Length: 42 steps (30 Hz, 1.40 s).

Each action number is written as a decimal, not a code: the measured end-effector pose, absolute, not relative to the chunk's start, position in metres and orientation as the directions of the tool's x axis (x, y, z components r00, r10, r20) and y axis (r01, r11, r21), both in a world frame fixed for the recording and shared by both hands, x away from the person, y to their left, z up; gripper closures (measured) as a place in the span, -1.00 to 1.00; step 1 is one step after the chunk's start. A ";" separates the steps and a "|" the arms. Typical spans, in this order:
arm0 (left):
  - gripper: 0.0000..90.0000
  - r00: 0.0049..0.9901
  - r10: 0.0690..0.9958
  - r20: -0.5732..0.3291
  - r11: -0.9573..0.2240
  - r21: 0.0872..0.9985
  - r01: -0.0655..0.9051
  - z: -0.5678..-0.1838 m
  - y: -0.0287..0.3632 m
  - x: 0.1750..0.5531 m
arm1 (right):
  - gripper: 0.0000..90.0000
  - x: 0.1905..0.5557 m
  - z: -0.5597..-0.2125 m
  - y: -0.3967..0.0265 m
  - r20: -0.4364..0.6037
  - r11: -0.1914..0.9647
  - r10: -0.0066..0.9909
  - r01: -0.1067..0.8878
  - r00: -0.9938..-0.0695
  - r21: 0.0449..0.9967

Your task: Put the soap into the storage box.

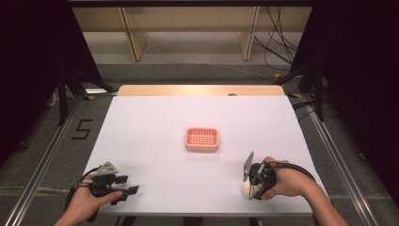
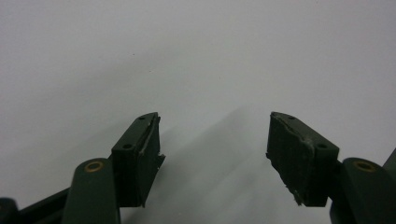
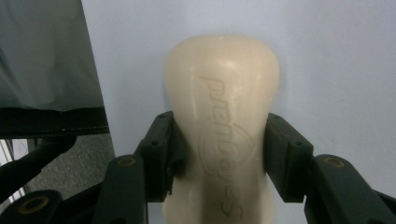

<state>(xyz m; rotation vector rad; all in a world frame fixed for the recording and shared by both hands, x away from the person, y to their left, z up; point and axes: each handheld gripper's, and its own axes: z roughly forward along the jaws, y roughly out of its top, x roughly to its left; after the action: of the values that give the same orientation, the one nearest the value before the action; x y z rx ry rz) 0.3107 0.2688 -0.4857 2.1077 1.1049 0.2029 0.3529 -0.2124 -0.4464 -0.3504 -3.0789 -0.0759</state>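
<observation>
On the white tabletop (image 1: 155, 122), the left tool (image 1: 131, 191) sits at about seven o'clock, near the front-left corner, held low in the person's left hand (image 1: 84, 202) with its jaws pointing toward three o'clock. In the left gripper view the left tool (image 2: 215, 154) has its two black jaws spread wide apart, and between them lies nothing but bare white surface and their own shadows; the pad on each jaw looks worn and ragged at the edges. At the centre of the tabletop, slightly toward one o'clock, rests a pink soap dish (image 1: 202, 139) with a gridded floor, well apart from both tools. Toward five o'clock, near the front-right corner, the person's right hand (image 1: 289, 181) holds the right tool (image 1: 249, 188) with its grey plate tilted up at eleven o'clock from the hand; a pale rounded shape shows just under the tool. The right gripper view makes that shape plain: a cream bar of soap (image 3: 224, 116) with raised lettering on its upper face, lying against the white surface. The right tool (image 3: 219, 154) is closed on it, one pad pressing each long side of the bar around its middle, while the rounded far end of the bar sticks out beyond the jaws toward twelve o'clock in that view. The tabletop's edge and grey floor (image 3: 74, 168) show at nine o'clock of the bar.
</observation>
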 end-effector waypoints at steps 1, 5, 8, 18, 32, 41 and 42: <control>-0.24 0.618 0.764 -0.186 -0.360 0.671 0.648 -0.486 0.269 0.311 | 0.11 0.353 -0.447 -0.212 0.043 0.973 0.224 0.225 -0.974 0.043; -0.24 0.616 0.765 -0.187 -0.359 0.671 0.649 -0.486 0.268 0.311 | 0.11 0.354 -0.449 -0.214 0.052 0.970 0.237 0.239 -0.970 0.039; -0.24 0.614 0.766 -0.192 -0.352 0.674 0.650 -0.486 0.268 0.311 | 0.11 0.355 -0.452 -0.214 0.055 0.968 0.245 0.248 -0.968 0.038; -0.24 0.617 0.764 -0.186 -0.357 0.675 0.646 -0.486 0.269 0.311 | 0.01 0.355 -0.453 -0.214 0.057 0.968 0.248 0.250 -0.967 0.033; -0.24 0.614 0.766 -0.192 -0.351 0.675 0.649 -0.486 0.268 0.311 | 0.12 0.354 -0.452 -0.212 0.041 0.969 0.243 0.245 -0.969 0.027; -0.24 0.618 0.764 -0.187 -0.360 0.671 0.648 -0.486 0.269 0.311 | 0.12 0.353 -0.447 -0.214 0.035 0.970 0.236 0.238 -0.971 0.055; -0.24 0.619 0.763 -0.187 -0.361 0.671 0.648 -0.486 0.269 0.311 | 0.12 0.353 -0.447 -0.214 0.032 0.970 0.233 0.235 -0.972 0.057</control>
<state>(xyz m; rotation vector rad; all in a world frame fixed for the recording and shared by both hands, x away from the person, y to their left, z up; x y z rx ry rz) 0.3107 0.2688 -0.4859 2.1089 1.1034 0.2021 0.3532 -0.2137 -0.4467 -0.3674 -3.0930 -0.0938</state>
